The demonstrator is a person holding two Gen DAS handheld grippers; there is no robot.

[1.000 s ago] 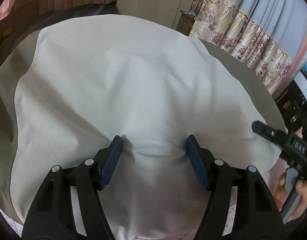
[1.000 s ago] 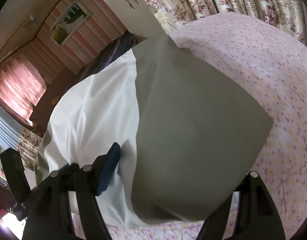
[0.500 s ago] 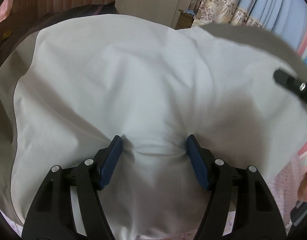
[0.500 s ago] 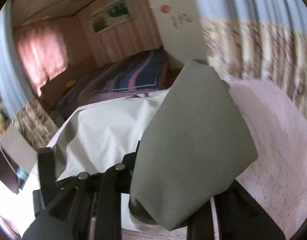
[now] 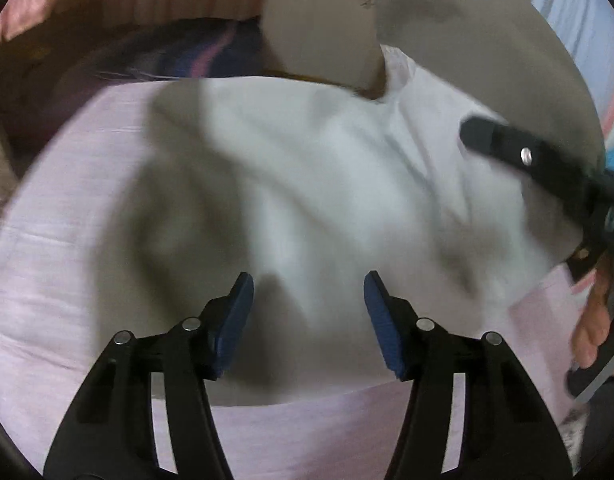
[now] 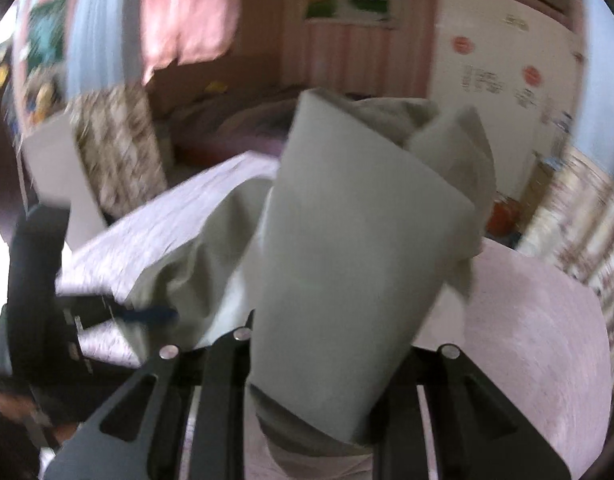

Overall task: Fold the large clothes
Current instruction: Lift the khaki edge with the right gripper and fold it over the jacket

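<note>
Clearly the fold turns on one relation: the grey-and-white garment (image 5: pixel 307 184) lies spread on the pink bed (image 5: pixel 59 248) ahead of the left tongs (image 5: pixel 309 292), while its grey flap (image 6: pixel 347 264) stands lifted in the right tongs (image 6: pixel 319 364), to the right of the spread cloth. The right tongs are nearer the free edge and seem closed on it, though cloth hides the pads. The left tongs are wide open, blue pads (image 5: pixel 235 320) astride the white panel, gripping nothing; whether they press on it I cannot tell. Both views are blurred, so the garment's long axis and far hem are hard to make out.
</note>
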